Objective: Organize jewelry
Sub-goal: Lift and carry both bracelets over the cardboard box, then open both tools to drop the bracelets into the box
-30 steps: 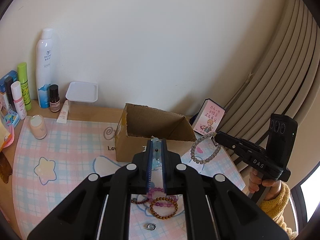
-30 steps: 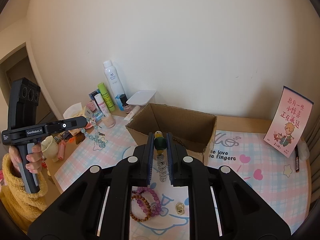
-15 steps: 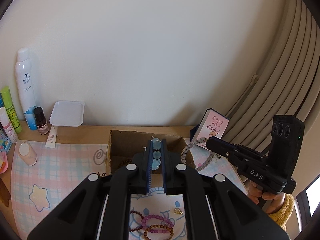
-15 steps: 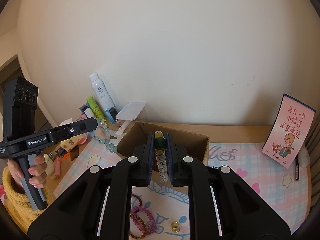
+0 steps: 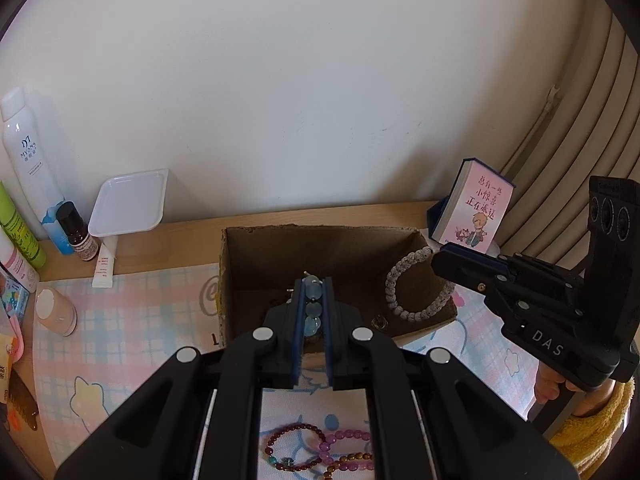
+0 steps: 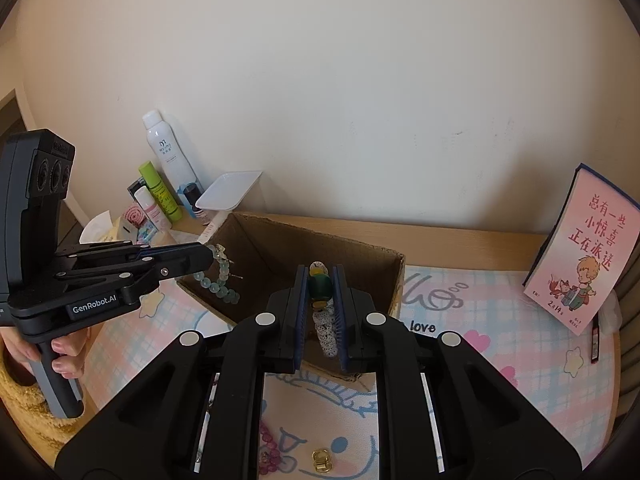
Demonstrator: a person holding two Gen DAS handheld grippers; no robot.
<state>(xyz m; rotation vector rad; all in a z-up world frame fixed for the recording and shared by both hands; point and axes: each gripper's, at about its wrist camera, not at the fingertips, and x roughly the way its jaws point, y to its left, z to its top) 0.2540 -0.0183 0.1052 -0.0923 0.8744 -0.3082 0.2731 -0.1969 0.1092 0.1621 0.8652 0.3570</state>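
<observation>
An open cardboard box [image 5: 240, 264] [image 6: 396, 276] sits on the pastel mat. My left gripper [image 5: 313, 284] is shut on a pale blue bead bracelet [image 5: 312, 308] [image 6: 218, 284] and holds it over the box's left part. My right gripper [image 6: 320, 272] is shut on a white bead bracelet [image 6: 326, 330] [image 5: 416, 284] with a green bead [image 6: 320, 286], held over the box's right part. Dark red, pink and brown bracelets [image 5: 320, 448] and a gold ring [image 6: 322, 460] lie on the mat in front of the box.
A white spray bottle [image 5: 28, 160], small bottles [image 5: 78, 232], a white tray [image 5: 130, 202] and a cream jar [image 5: 56, 310] stand at the left. A pink calendar card [image 6: 584, 252] [image 5: 476, 210] leans at the right. The wall is close behind the box.
Both grippers have risen and moved forward with their bracelets, from in front of the box to over its opening. The loose bracelets on the mat stay in place.
</observation>
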